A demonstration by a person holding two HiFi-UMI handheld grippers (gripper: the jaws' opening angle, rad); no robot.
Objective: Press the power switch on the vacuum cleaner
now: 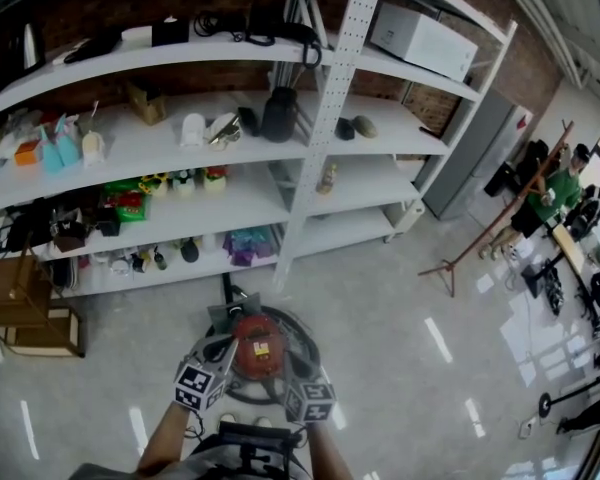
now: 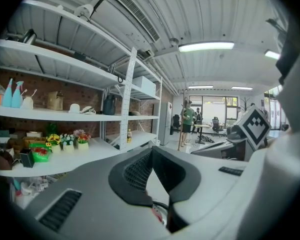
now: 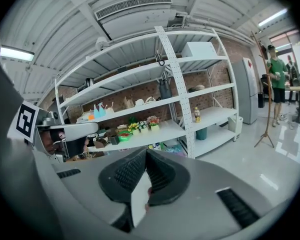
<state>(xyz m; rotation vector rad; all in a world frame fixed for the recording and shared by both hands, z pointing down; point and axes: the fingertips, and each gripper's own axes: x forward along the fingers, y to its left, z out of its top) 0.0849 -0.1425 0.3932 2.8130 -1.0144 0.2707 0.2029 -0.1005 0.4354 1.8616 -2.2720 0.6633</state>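
A white shelving rack (image 1: pixel 310 183) is standing against a brick wall (image 1: pixel 210 76), crowded with bottles, toy flowers and other small items. A pale glossy floor (image 1: pixel 400 308) is spreading out in front of it. Far off to the right, a person in a green shirt (image 1: pixel 546 194) is standing.

The vacuum cleaner (image 1: pixel 257 346), a round red canister ringed in black, is sitting on the floor directly below the head camera. In the head view it is lying between the two grippers, which are flanking it on either side. No view shows whether either one is touching it, and the power switch cannot be made out.

The left gripper (image 2: pixel 151 150) is pointing level toward the shelves. Its two black pads are meeting at the tips, leaving only a narrow wedge behind them. Nothing is sitting in that wedge, and a sliver of red is showing through it low down.

The right gripper (image 3: pixel 146 152) is aiming the same way. Its pads are likewise pressing together at the tips and gripping nothing.
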